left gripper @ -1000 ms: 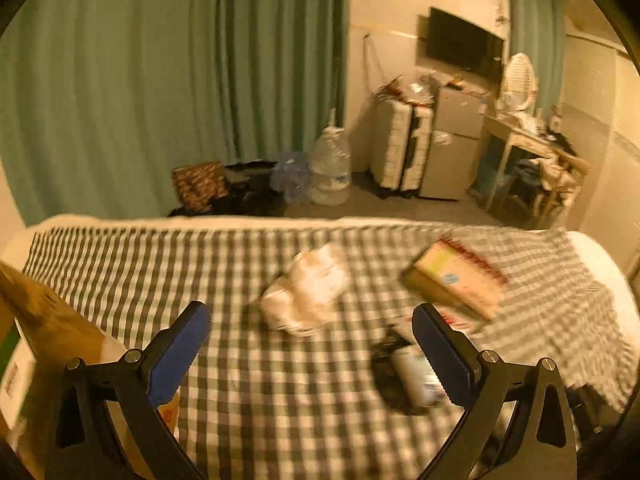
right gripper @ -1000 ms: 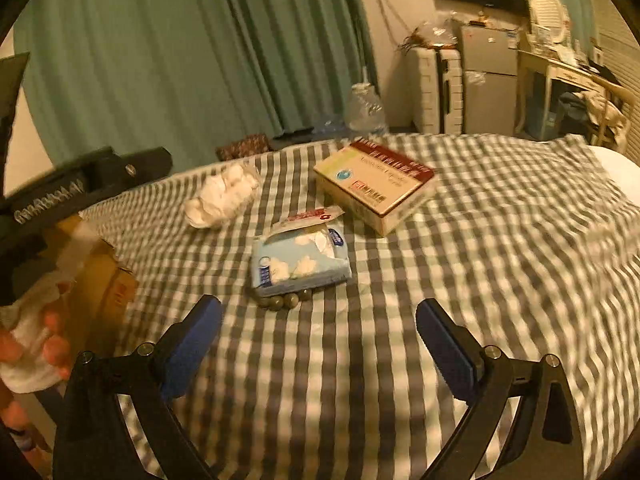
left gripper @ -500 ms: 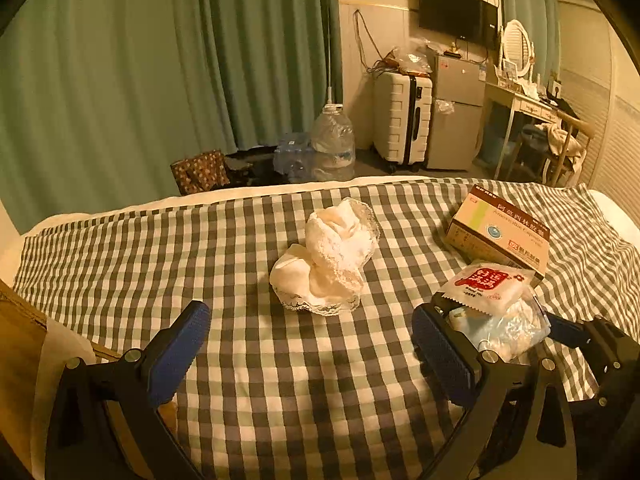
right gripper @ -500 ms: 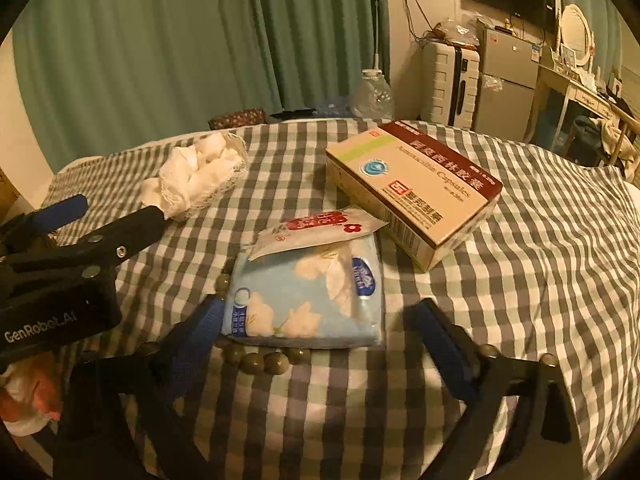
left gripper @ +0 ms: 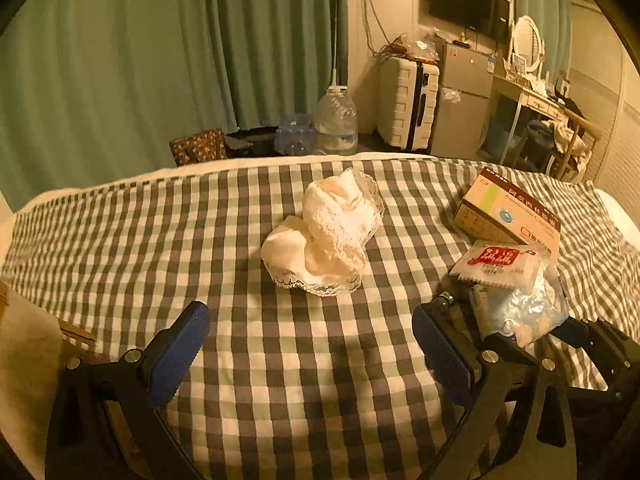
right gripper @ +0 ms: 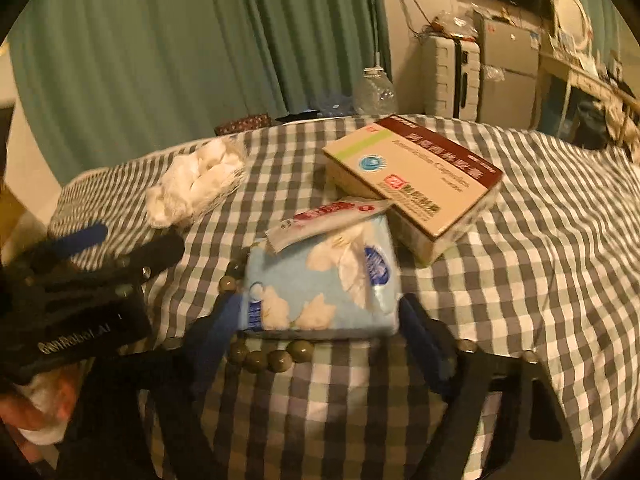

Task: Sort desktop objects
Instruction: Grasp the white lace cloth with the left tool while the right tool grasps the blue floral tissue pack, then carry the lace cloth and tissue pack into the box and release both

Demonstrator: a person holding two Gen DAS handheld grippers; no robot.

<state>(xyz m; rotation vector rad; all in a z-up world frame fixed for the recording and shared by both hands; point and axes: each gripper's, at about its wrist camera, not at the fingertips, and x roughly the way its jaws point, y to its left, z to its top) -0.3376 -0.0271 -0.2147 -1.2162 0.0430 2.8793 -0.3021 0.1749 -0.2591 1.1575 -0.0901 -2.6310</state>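
Right wrist view: my right gripper (right gripper: 320, 322) tilts down toward the checked cloth (right gripper: 520, 280), its jaws either side of the near end of the blue tissue pack (right gripper: 320, 280). They have just been closing, with the pack between them; the blue pads sit right at its corners, but blur keeps me from telling whether they press yet. A red-and-white sachet (right gripper: 328, 218) lies on top of the pack, leaning against the medicine box (right gripper: 412, 184) just behind. A string of dark beads (right gripper: 266, 356) curls out from under the pack's near edge. The crumpled white lace cloth (right gripper: 196, 182) lies apart to the left.

My left gripper (left gripper: 308, 344) angles down too, jaws spread wide with only checked fabric between them, short of the lace cloth. It sits just left of the right one, whose black frame shows at the tissue pack. My hand (right gripper: 24, 412) grips its handle at the lower left of the right wrist view.
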